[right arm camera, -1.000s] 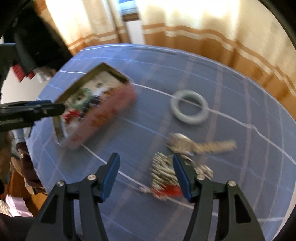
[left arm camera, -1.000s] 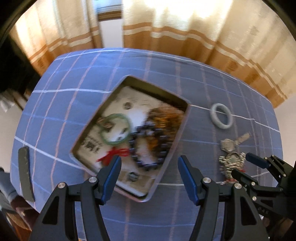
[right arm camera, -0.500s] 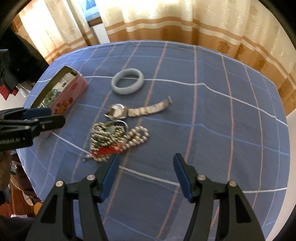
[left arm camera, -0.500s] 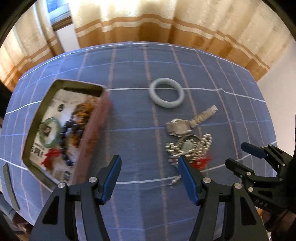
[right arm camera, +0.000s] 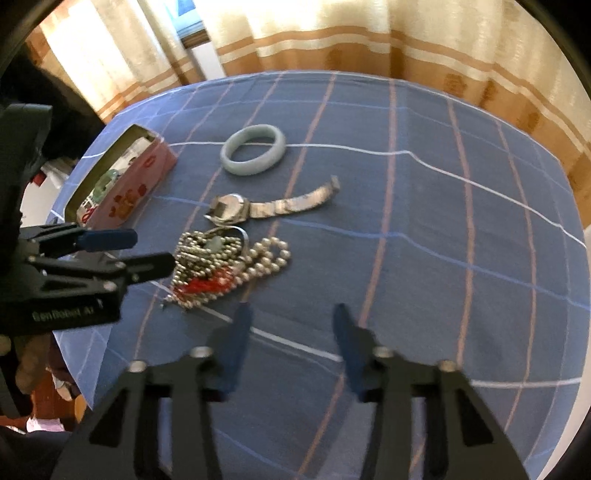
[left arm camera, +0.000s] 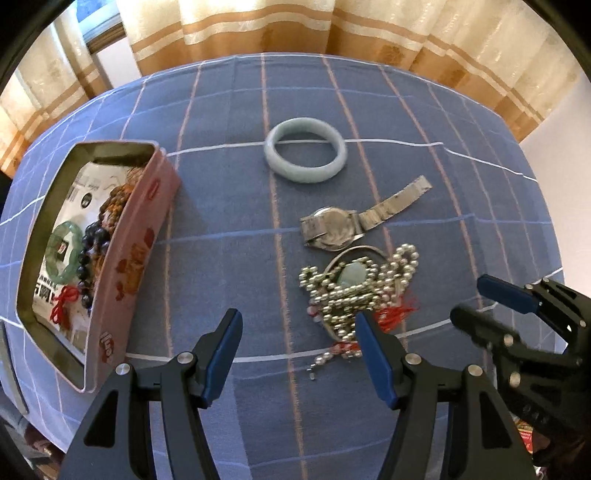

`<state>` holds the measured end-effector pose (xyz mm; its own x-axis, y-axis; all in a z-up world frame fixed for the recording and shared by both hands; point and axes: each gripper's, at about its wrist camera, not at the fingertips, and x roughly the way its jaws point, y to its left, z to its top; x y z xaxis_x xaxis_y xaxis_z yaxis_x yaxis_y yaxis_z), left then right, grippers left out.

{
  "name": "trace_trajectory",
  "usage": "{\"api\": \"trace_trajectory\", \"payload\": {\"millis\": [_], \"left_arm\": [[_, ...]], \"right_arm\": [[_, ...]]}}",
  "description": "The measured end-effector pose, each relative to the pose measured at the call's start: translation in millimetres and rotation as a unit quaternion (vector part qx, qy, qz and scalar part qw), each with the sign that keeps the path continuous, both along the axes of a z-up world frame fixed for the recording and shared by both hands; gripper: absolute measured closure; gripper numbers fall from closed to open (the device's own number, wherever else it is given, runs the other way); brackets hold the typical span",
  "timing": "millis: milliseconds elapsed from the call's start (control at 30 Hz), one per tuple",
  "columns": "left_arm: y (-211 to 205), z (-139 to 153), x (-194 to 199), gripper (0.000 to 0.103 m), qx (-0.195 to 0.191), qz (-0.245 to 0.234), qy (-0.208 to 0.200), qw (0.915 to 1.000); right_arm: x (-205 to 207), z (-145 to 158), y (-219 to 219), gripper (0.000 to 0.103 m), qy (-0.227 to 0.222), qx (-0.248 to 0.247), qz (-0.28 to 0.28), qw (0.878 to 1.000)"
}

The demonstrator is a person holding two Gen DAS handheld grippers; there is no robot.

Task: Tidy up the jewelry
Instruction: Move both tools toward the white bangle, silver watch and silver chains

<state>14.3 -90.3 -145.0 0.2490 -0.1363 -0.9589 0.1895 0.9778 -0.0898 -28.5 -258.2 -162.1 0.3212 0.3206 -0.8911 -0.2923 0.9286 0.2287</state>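
A pink tin box (left arm camera: pixel 122 254) (right arm camera: pixel 125 192) at the table's left holds a green bangle (left arm camera: pixel 64 251), dark beads and a red tassel. A pale jade bangle (left arm camera: pixel 306 155) (right arm camera: pixel 254 154), a silver watch (left arm camera: pixel 351 221) (right arm camera: pixel 258 206) and a heap of pearl necklaces with a jade pendant (left arm camera: pixel 354 288) (right arm camera: pixel 225 266) lie on the blue checked cloth. My left gripper (left arm camera: pixel 299 343) is open and empty, just before the necklace heap. My right gripper (right arm camera: pixel 291 332) is open and empty, right of the heap.
The round table's edge (right arm camera: pixel 576 258) drops off on the right. Striped curtains (left arm camera: pixel 332 33) hang behind. My right gripper shows in the left wrist view (left arm camera: pixel 517 310); my left gripper shows in the right wrist view (right arm camera: pixel 103 251).
My left gripper has swung right from above the tin box to the loose jewelry. My right gripper has drawn back from the necklace heap. Both stay open.
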Motion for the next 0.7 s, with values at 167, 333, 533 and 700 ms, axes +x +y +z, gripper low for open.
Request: {"api": "trace_trajectory", "payload": {"millis": [167,333,533,700], "left_arm": [[23,-2,1,0.039,0.006,0.027,0.003,0.9996],[42,-5,-1,0.039,0.006,0.045,0.006,0.999],[58,-7,-3,0.039,-0.005,0.054,0.009,0.9985],[67,-8,-2,0.039,-0.011,0.057,0.013,0.9982]], "right_arm": [[15,3,24,0.067,0.005,0.028,0.019,0.999],[27,-3,44,0.073,0.009,-0.001,0.028,1.0],[33,-17,53,0.082,0.033,-0.03,0.032,0.998],[31,-11,50,0.092,0.026,-0.017,0.029,0.999]]}}
